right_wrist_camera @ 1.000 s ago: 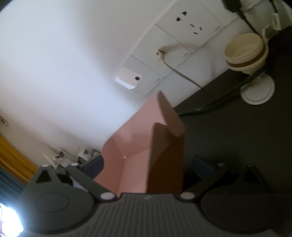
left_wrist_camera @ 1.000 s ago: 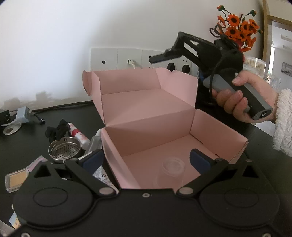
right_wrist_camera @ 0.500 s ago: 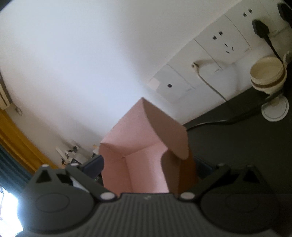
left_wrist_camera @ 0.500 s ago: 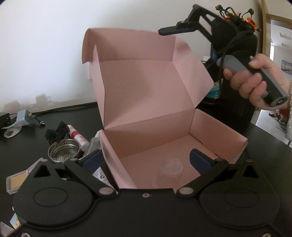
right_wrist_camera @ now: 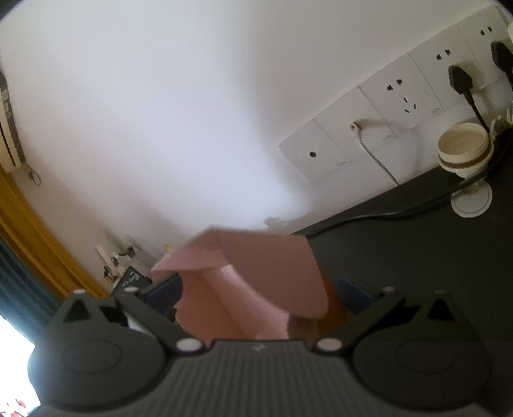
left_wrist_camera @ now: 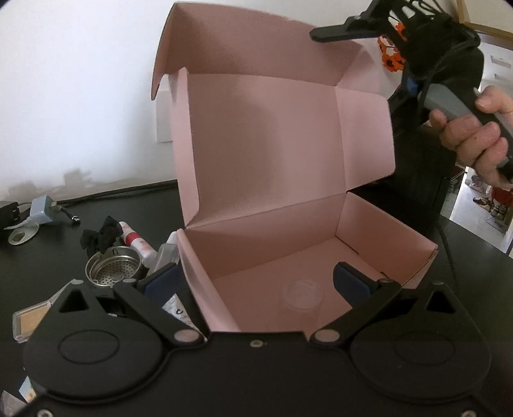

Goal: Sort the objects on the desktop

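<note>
A pink cardboard box (left_wrist_camera: 368, 231) stands open on the black table, its lid (left_wrist_camera: 266, 134) raised nearly upright. A clear round container (left_wrist_camera: 301, 293) lies on the box floor. My left gripper (left_wrist_camera: 256, 282) is open, its fingers straddling the box's left wall. My right gripper (right_wrist_camera: 259, 295) is open with the lid's corner flap (right_wrist_camera: 272, 272) between its fingers; it also shows at the lid's top right in the left wrist view (left_wrist_camera: 346, 30). Left of the box lie a metal strainer (left_wrist_camera: 112, 272), a red-and-white tube (left_wrist_camera: 136, 240), a black hair tie (left_wrist_camera: 101, 239) and a small compact (left_wrist_camera: 30, 319).
A charger plug (left_wrist_camera: 43, 211) and cable lie at the far left by the wall. Wall sockets (right_wrist_camera: 400, 93), a cream cup (right_wrist_camera: 463, 154) and a round coaster (right_wrist_camera: 471, 200) are at the back right. Orange flowers (left_wrist_camera: 391, 57) stand behind the right gripper.
The lid has swung up from leaning back to nearly upright, lifted by the right gripper, which rose with it. The left gripper stayed in place.
</note>
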`<state>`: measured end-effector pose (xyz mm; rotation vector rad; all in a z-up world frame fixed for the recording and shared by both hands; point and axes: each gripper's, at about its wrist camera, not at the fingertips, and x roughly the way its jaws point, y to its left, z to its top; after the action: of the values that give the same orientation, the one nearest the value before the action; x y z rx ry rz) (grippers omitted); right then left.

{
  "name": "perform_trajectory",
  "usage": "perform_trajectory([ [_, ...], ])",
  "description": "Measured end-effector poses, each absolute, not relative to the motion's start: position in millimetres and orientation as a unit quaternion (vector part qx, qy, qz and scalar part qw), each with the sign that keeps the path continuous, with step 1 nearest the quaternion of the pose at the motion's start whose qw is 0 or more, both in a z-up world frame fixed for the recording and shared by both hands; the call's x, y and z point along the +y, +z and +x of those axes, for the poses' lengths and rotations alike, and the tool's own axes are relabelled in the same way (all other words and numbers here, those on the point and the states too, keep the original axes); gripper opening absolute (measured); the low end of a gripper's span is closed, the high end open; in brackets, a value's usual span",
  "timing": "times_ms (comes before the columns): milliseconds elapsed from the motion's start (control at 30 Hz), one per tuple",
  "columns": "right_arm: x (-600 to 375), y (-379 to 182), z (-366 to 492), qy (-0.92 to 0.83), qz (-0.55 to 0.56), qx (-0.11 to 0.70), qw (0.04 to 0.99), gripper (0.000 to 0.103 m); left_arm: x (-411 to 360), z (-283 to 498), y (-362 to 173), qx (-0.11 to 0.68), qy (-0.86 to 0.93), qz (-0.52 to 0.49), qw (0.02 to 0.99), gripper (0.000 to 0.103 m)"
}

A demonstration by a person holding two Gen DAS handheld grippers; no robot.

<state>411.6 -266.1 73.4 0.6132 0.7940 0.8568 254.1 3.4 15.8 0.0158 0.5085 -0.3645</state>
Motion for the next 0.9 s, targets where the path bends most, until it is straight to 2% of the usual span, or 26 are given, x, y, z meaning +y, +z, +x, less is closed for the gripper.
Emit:
perform_trajectory([
  [333,-271.9,67.9,377.0,0.404,0.264,0.352,0.802,0.102,3.9,253.1,14.5,0.249,-0.178,0.005,0.952,0.103],
  [600,-278.6,63.9,360.6,0.393,0.262,0.361,0.804,0.102,0.6,236.5,24.5,0.142,-0.174,0.027,0.974,0.103],
  [900,-288.4,60.7,339.1,0.395,0.269,0.356,0.803,0.102,11.0,238.4,23.2,0.119,-0.204,-0.024,0.971,0.103],
])
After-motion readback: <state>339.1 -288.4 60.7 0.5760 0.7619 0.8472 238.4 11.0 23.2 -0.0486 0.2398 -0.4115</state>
